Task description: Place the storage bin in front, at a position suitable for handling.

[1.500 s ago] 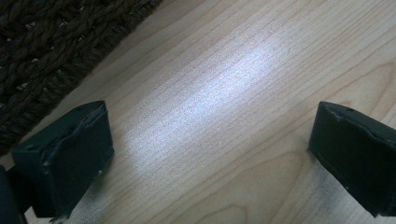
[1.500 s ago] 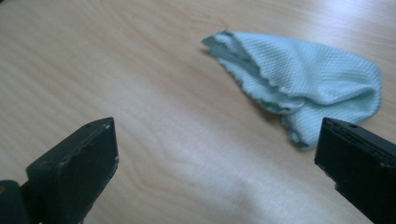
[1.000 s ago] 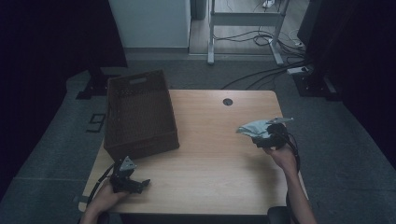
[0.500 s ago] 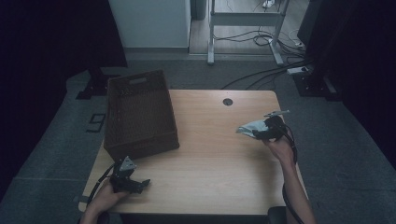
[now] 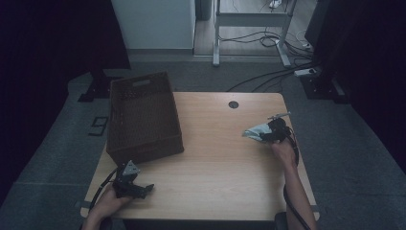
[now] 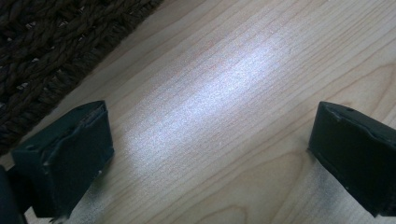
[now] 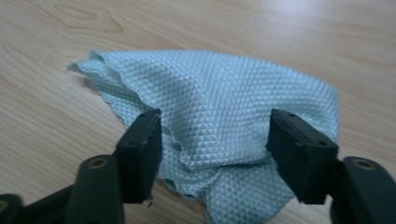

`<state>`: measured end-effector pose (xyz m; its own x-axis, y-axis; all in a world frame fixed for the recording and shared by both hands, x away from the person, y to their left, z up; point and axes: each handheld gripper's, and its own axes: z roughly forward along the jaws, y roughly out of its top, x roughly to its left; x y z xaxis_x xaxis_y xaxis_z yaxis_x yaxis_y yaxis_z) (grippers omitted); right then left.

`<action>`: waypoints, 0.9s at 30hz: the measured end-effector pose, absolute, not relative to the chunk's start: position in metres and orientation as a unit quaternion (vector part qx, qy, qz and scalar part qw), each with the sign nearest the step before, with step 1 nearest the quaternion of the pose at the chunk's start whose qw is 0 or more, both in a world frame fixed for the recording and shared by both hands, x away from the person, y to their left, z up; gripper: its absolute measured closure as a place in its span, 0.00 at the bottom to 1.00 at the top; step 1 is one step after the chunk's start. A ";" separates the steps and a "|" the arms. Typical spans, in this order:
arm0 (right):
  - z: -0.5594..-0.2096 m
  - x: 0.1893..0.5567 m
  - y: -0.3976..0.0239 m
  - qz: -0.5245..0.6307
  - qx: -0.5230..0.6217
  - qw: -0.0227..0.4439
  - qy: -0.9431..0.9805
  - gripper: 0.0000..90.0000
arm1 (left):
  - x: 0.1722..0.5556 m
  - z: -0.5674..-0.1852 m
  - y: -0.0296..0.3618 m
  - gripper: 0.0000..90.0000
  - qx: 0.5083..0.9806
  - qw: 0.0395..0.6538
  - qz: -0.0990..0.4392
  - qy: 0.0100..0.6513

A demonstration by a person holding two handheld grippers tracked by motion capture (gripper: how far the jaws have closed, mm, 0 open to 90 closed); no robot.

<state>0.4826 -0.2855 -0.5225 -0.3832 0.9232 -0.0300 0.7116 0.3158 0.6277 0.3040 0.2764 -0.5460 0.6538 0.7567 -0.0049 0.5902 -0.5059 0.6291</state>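
right tool [image 7: 212,140]: at the right side of the worktop [image 5: 215,158], down on the cloth; jaws part-way apart and just been closing; cloth bunched between them, pads not yet pressing on it as far as the right gripper view shows
right tool, high view [image 5: 273,133]: person's right hand [image 5: 283,149] behind it, forearm coming up from the bottom edge, cable trailing along the arm
cloth [image 7: 224,102]: pale blue-green, diamond-weave microfibre, crumpled into a loose heap, lying on the worktop near its right edge; one corner sticks out to the left in the right gripper view
cloth, high view [image 5: 254,132]: just left of the right tool, well apart from the basket
left tool [image 6: 210,154]: jaws wide apart, nothing between them but bare wood; low over the worktop
left tool, high view [image 5: 139,188]: near front-left corner of the worktop, grey three-cornered plate on top, person's left hand [image 5: 109,201] holding it
basket [image 5: 143,120]: dark brown woven, rectangular, on the left part of the worktop, overhanging the far edge; its braided wall [image 6: 51,42] just beside the left tool
worktop: light wood grain, round cable hole [image 5: 233,104] near the far edge
floor [image 5: 62,143]: grey carpet, cables [image 5: 268,76] lying behind the worktop
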 end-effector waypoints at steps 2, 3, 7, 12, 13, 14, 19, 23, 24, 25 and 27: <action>-0.527 0.484 -0.286 0.264 0.525 0.191 0.787 0.50 | 0.304 -0.546 0.276 0.00 0.857 0.304 0.137 0.393; -0.529 0.485 -0.287 0.257 0.526 0.185 0.789 0.52 | 0.304 -0.546 0.276 0.00 0.857 0.304 0.136 0.393; -0.530 0.485 -0.289 0.253 0.533 0.188 0.785 0.66 | 0.304 -0.546 0.276 0.00 0.857 0.304 0.136 0.393; -0.528 0.482 -0.289 0.249 0.539 0.188 0.782 0.80 | 0.304 -0.546 0.276 0.00 0.856 0.304 0.137 0.394; -0.527 0.482 -0.289 0.247 0.538 0.188 0.784 0.84 | 0.304 -0.546 0.276 0.00 0.857 0.304 0.137 0.394; -0.527 0.482 -0.289 0.247 0.538 0.188 0.784 0.84 | 0.304 -0.546 0.276 0.00 0.857 0.304 0.137 0.394; -0.511 0.477 -0.289 0.268 0.532 0.195 0.779 0.87 | 0.304 -0.546 0.276 0.00 0.856 0.304 0.137 0.395; -0.497 0.473 -0.290 0.280 0.525 0.199 0.779 0.87 | 0.304 -0.546 0.276 0.00 0.856 0.304 0.137 0.396; -0.493 0.472 -0.290 0.281 0.524 0.202 0.778 0.87 | 0.304 -0.546 0.276 0.00 0.856 0.304 0.137 0.396; -0.489 0.471 -0.290 0.283 0.521 0.204 0.779 0.87 | 0.304 -0.546 0.276 0.00 0.856 0.304 0.137 0.396; -0.482 0.469 -0.289 0.286 0.517 0.206 0.779 0.87 | 0.304 -0.546 0.276 0.00 0.856 0.304 0.137 0.396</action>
